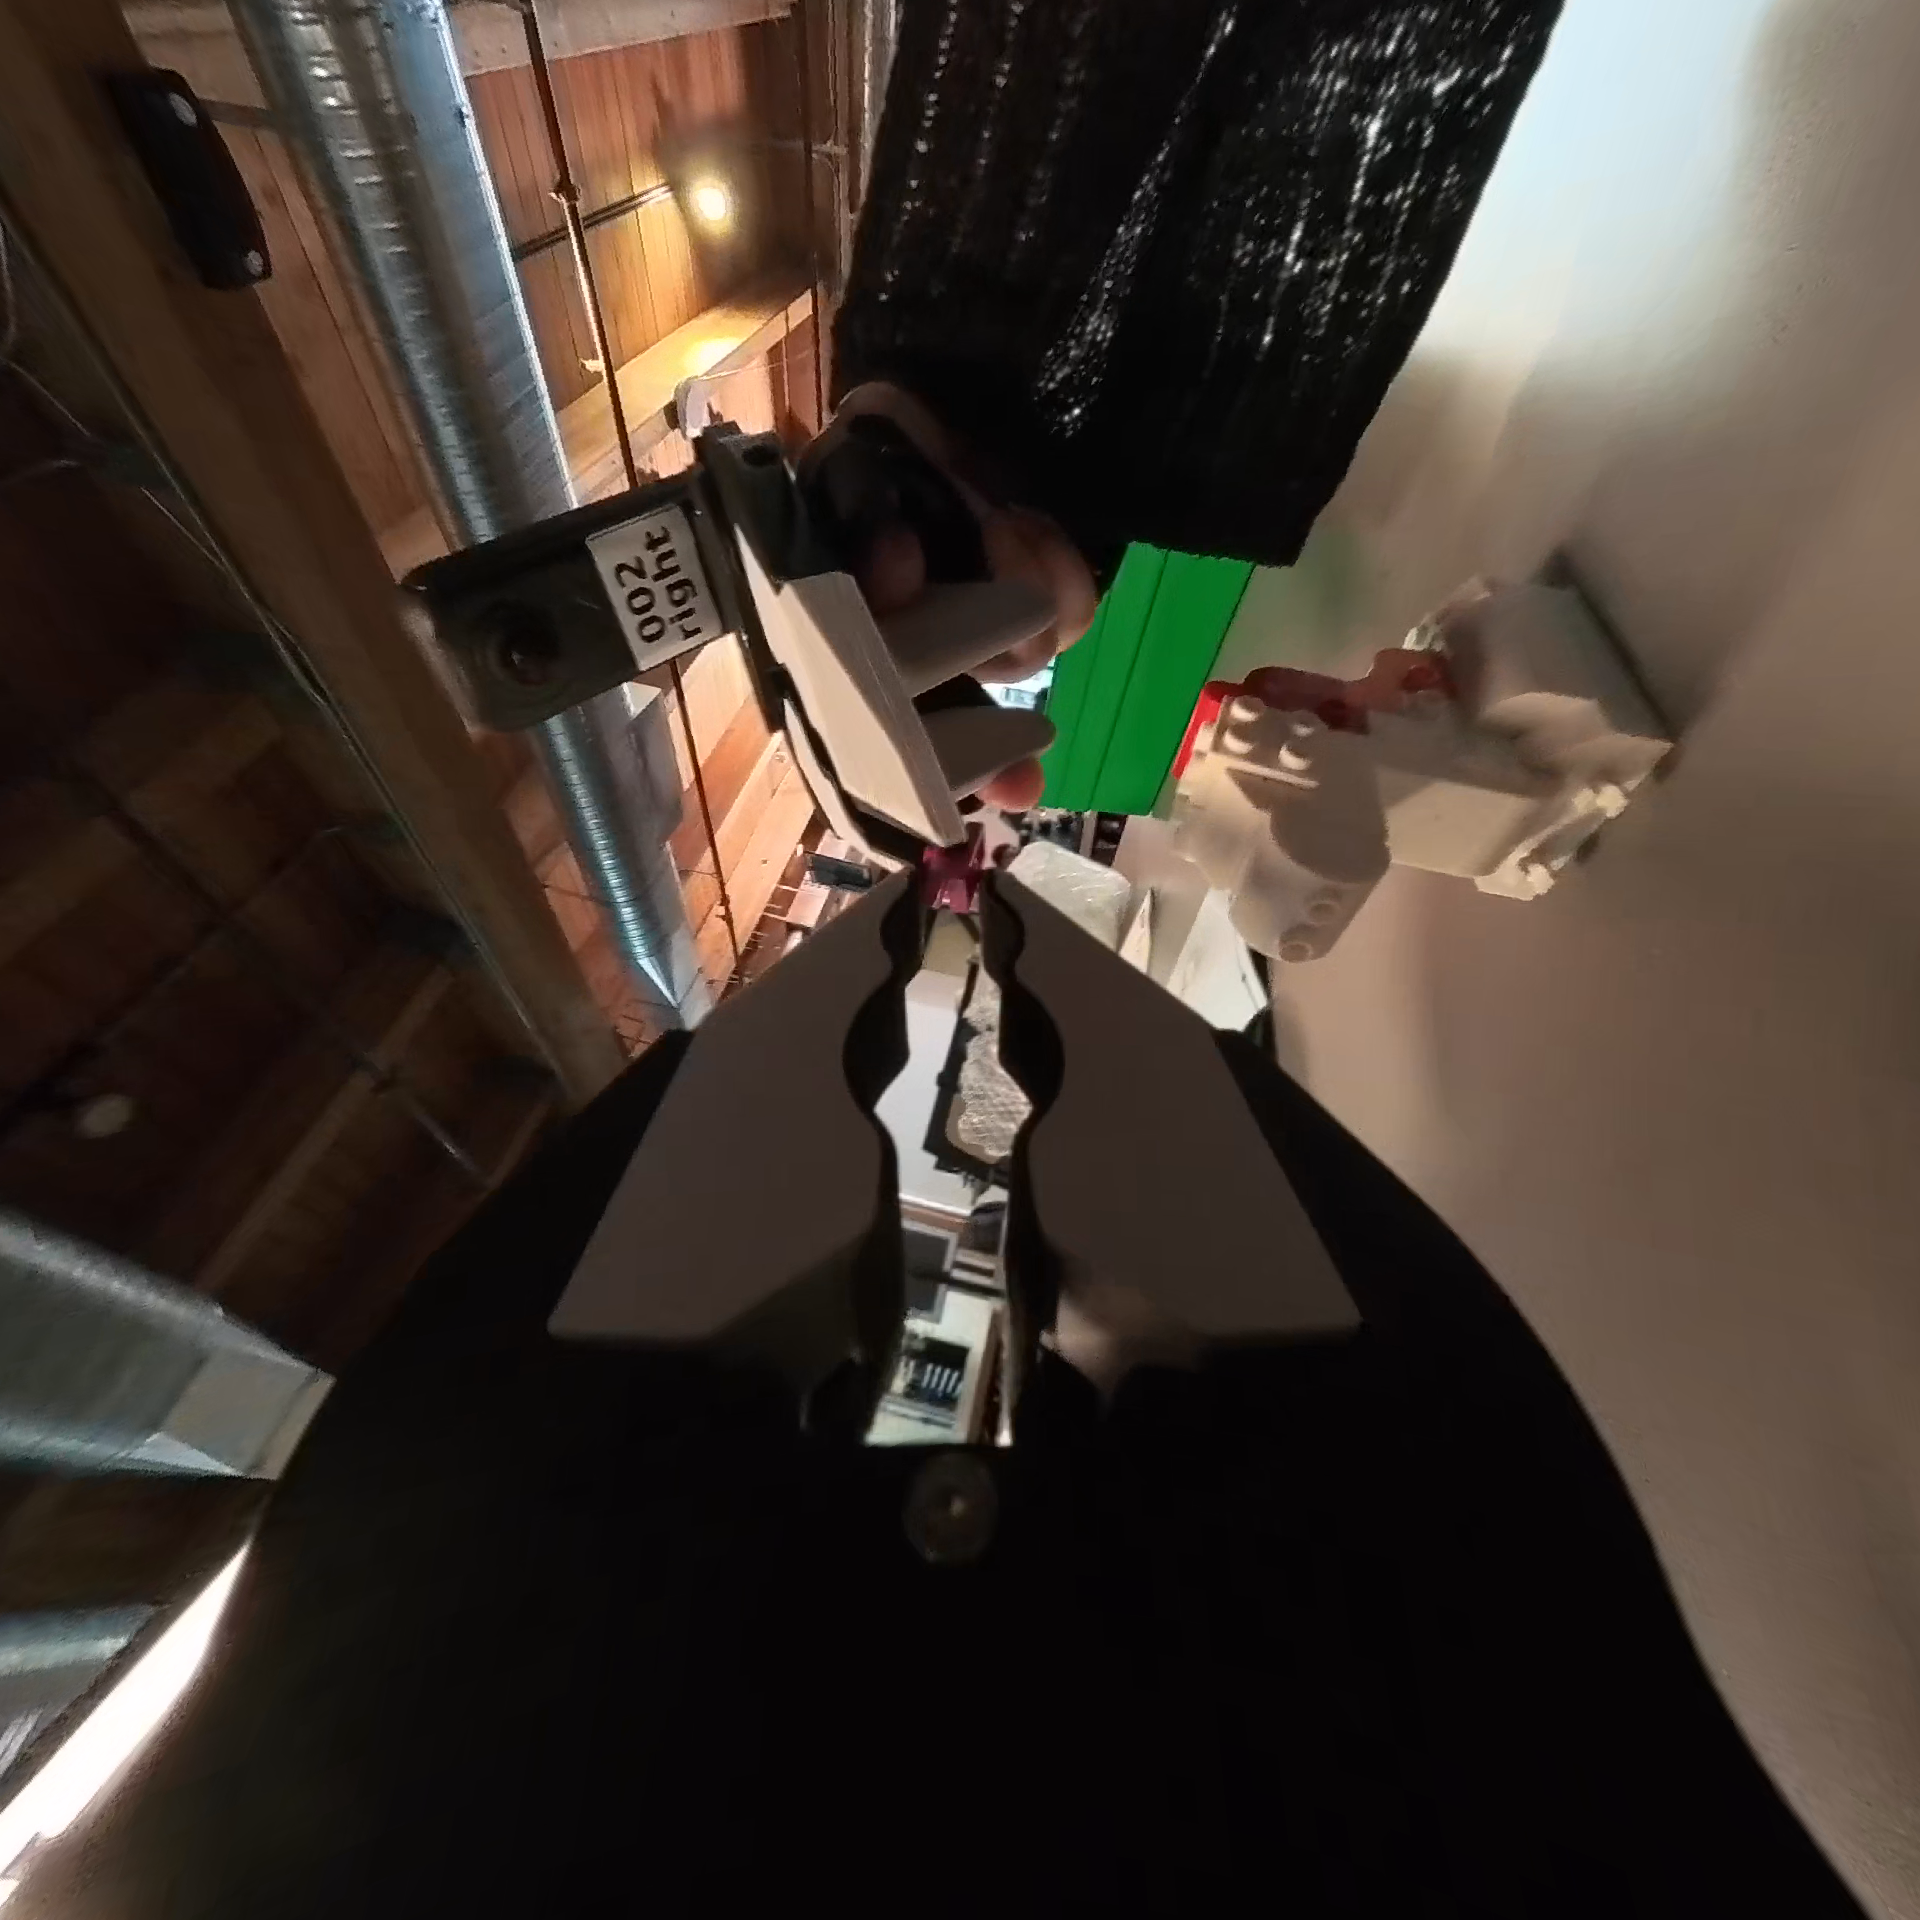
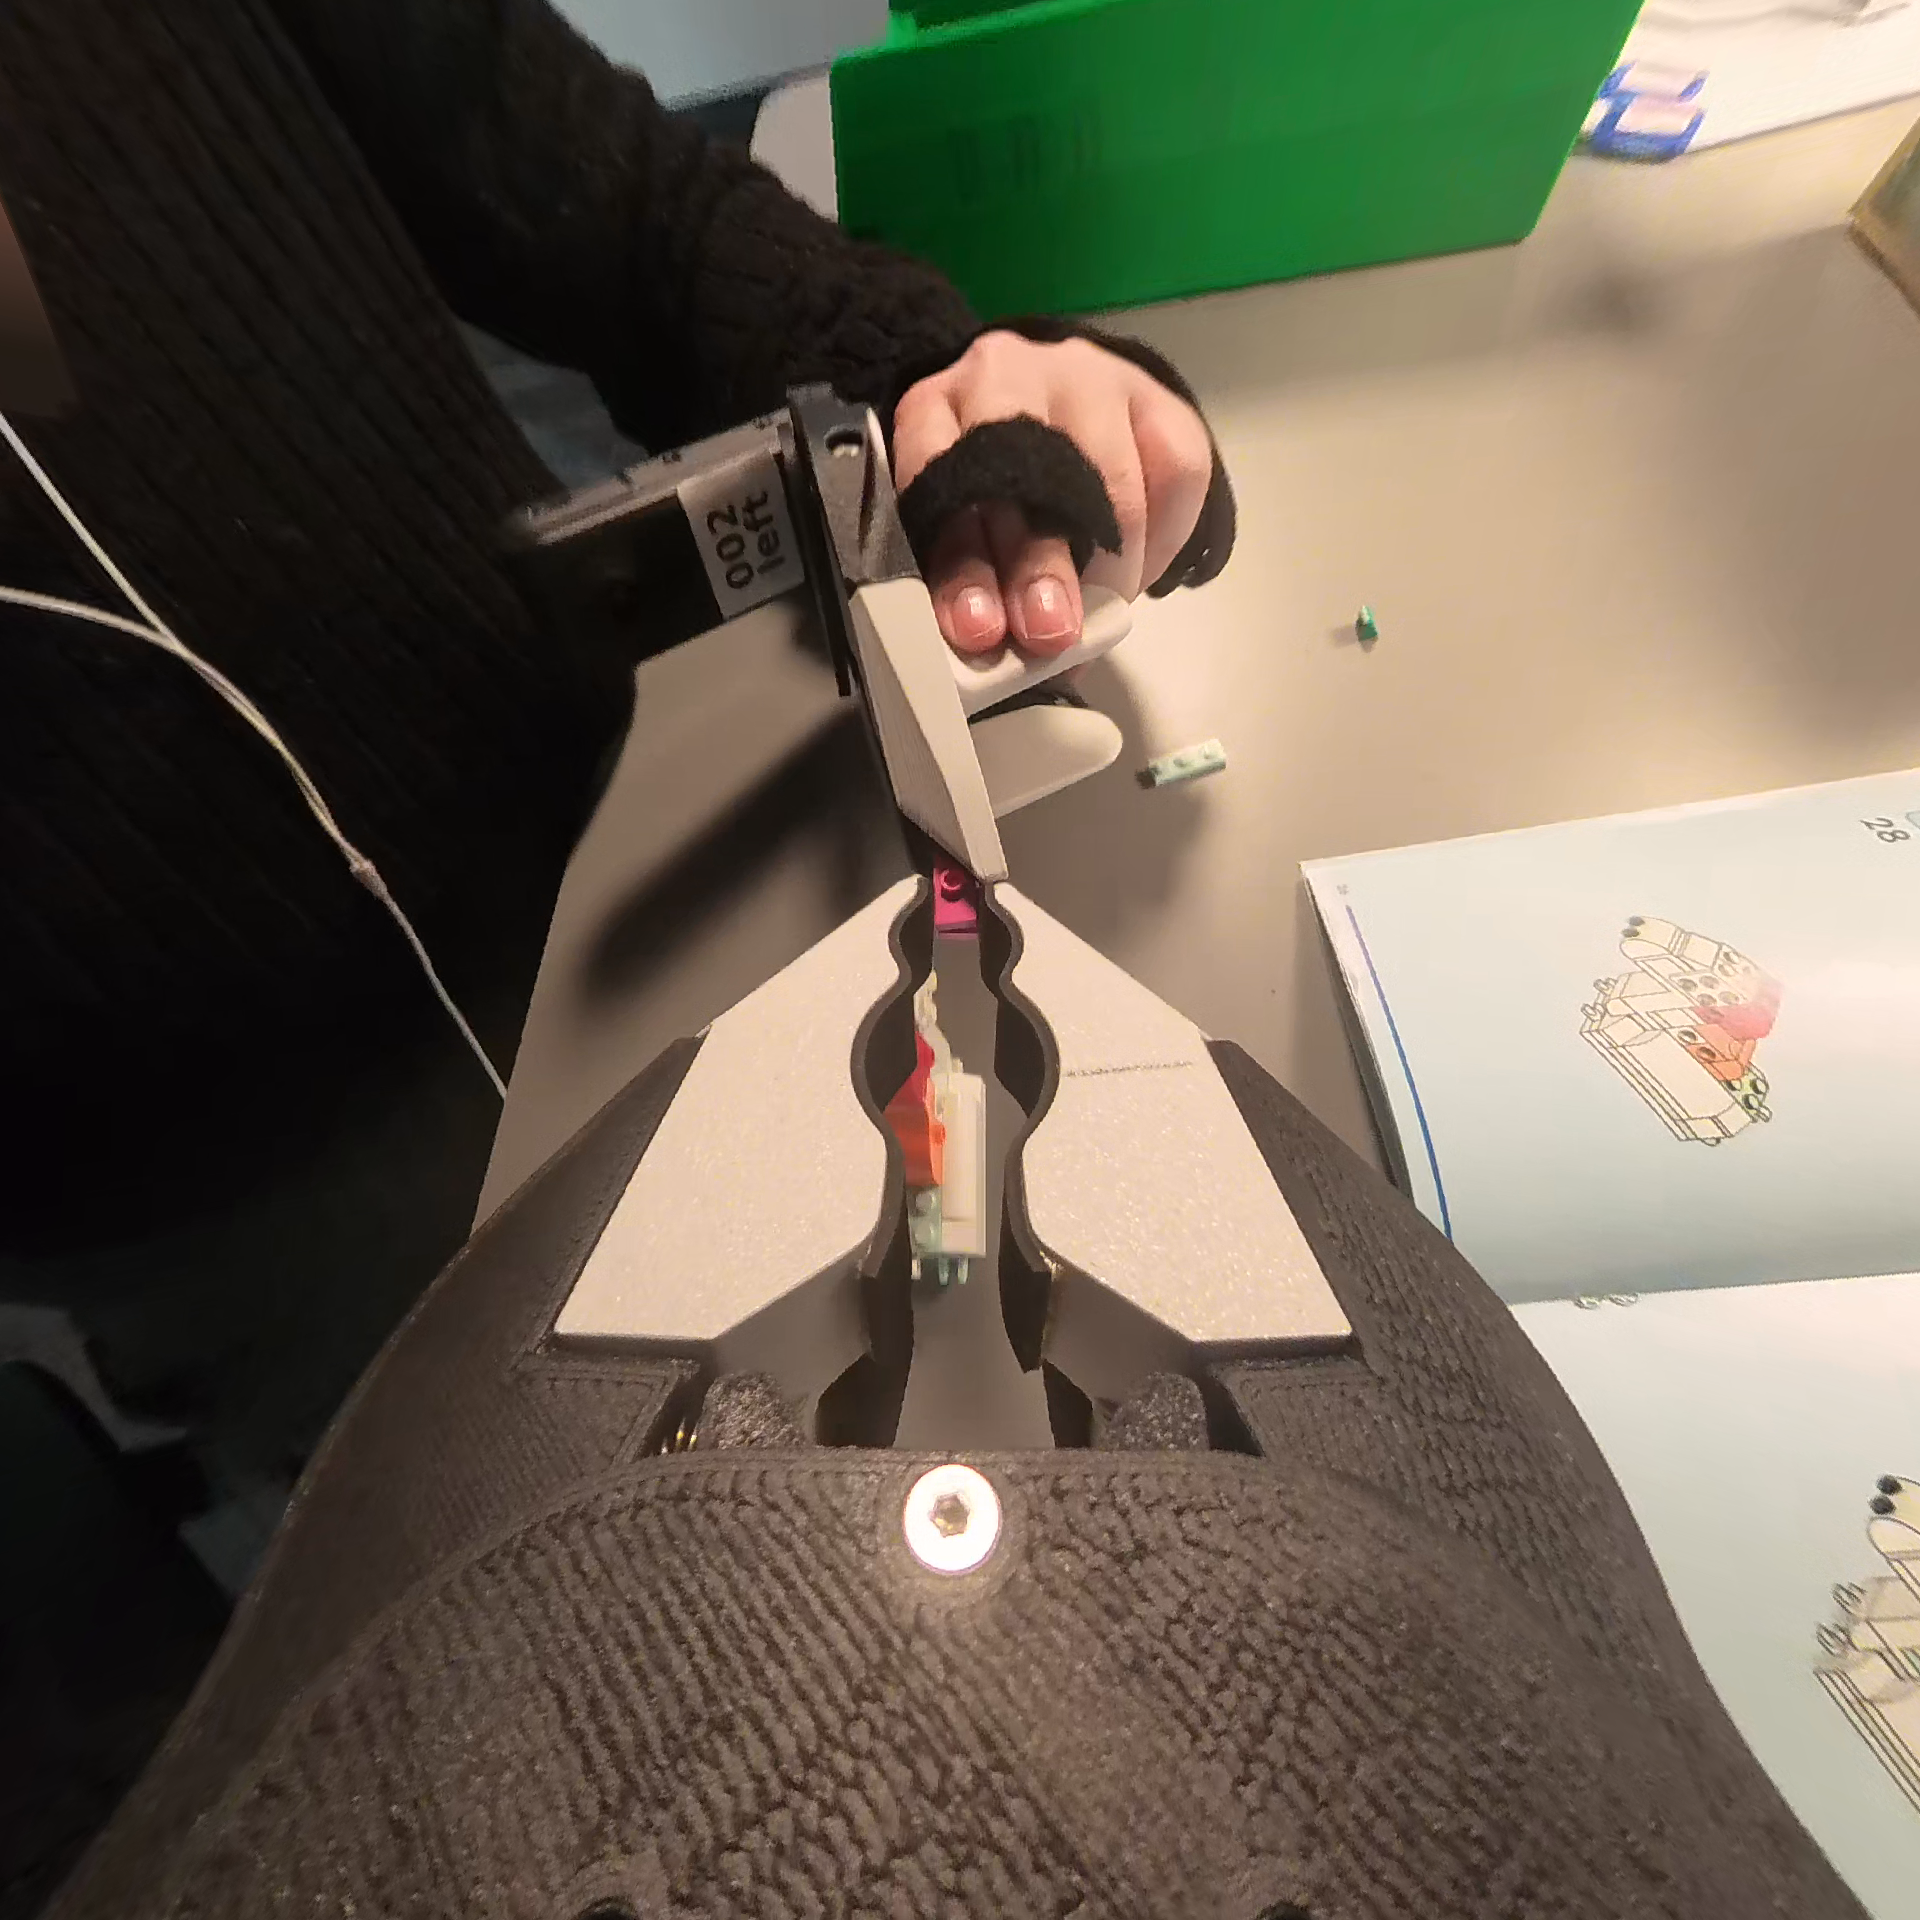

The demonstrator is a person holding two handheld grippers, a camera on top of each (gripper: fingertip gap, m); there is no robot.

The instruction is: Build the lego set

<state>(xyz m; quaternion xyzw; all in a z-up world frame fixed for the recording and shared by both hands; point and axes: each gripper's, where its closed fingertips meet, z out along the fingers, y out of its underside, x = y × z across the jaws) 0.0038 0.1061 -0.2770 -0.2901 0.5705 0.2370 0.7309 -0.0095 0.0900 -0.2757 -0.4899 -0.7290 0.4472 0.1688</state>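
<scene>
Two grippers meet tip to tip | left gripper (image 1: 954, 883) and right gripper (image 2: 961, 902): fingers narrowed onto magenta brick (image 2: 956, 902) | white lego model (image 1: 1382, 774) on table (image 2: 1558, 468) beside green box (image 2: 1195, 145).

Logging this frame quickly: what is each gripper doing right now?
Left gripper: closed on the small magenta brick.
Right gripper: closed on the same magenta brick.

We see a grey table (image 2: 1455, 540) carrying a green box (image 2: 1195, 156) at twelve o'clock, an open instruction booklet (image 2: 1662, 1091) at three, and two small loose bricks (image 2: 1184, 761) between them.
</scene>
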